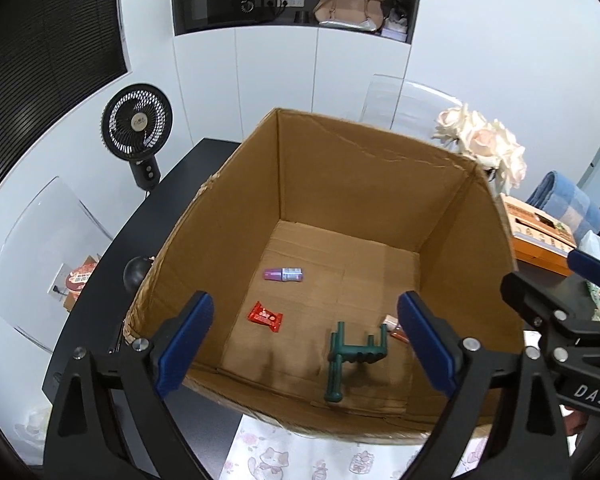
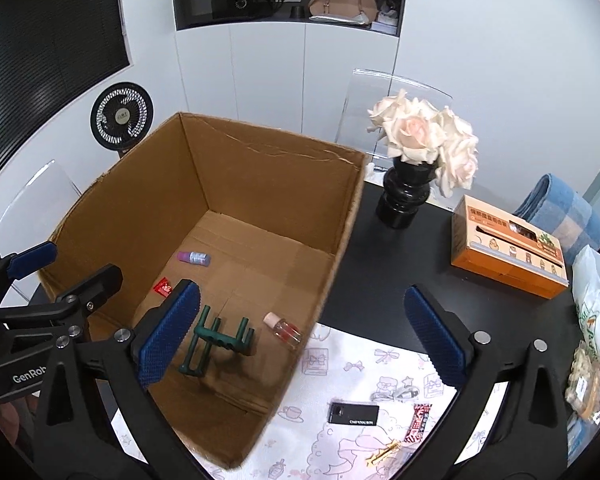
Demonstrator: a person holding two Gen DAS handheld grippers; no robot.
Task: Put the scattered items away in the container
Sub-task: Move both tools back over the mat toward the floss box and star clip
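An open cardboard box (image 1: 364, 148) (image 2: 268, 152) stands on the black table. On its floor lie a green plastic rack (image 1: 350, 354) (image 2: 216, 340), a red candy wrapper (image 1: 265, 316) (image 2: 163, 287), a small purple bottle (image 1: 283, 274) (image 2: 194, 257) and a clear bottle with a pink cap (image 2: 283, 330). My left gripper (image 1: 304, 344) hangs open above the box's near rim. My right gripper (image 2: 300, 334) is open over the box's right wall. On the patterned cloth (image 2: 340, 364) lie a black card case (image 2: 354, 414), a white cable (image 2: 396, 394), a striped snack bar (image 2: 418, 424) and a gold hair clip (image 2: 382, 453).
A black vase of pale roses (image 2: 408, 196), an orange tissue box (image 2: 508, 248) and a blue checked cloth (image 2: 560, 216) sit right of the box. Plastic bags (image 2: 596, 320) crowd the far right edge. A black fan (image 1: 137, 122) stands behind the table's left side.
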